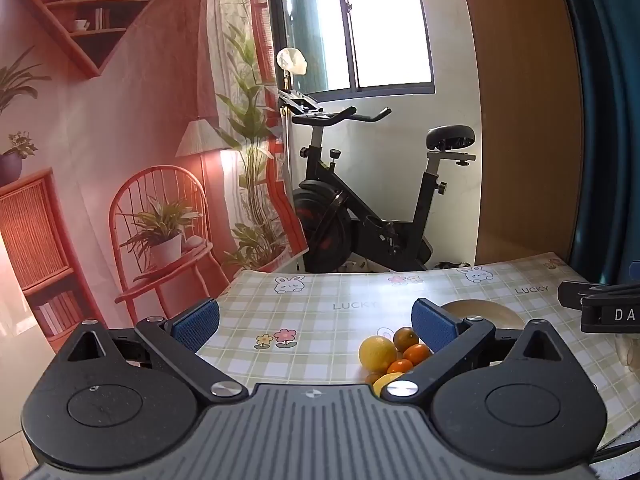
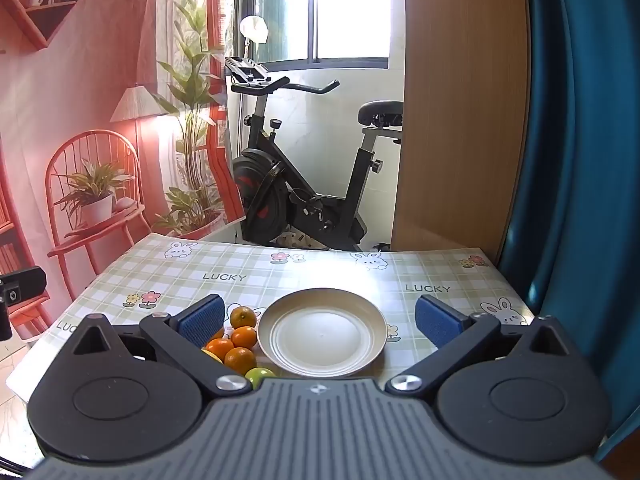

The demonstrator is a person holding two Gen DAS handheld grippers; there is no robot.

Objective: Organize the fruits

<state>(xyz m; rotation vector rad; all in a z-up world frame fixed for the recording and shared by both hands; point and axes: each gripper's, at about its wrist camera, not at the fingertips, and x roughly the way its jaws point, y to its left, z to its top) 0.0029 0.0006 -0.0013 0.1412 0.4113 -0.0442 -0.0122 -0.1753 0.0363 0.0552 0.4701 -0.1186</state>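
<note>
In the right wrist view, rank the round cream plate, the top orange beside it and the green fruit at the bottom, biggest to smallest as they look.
1. Round cream plate, by far the largest.
2 and 3. Topmost orange and green fruit: unsure, since the gripper body hides part of the green fruit.

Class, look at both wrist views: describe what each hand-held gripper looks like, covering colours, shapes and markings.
The left hand-held gripper and right hand-held gripper look alike: a grey ribbed body with a small central emblem, two black rounded housings with circular insets, black angled links with silver pivot screws, and blue textured fingers. No sleeve or cable shows clearly.
</note>
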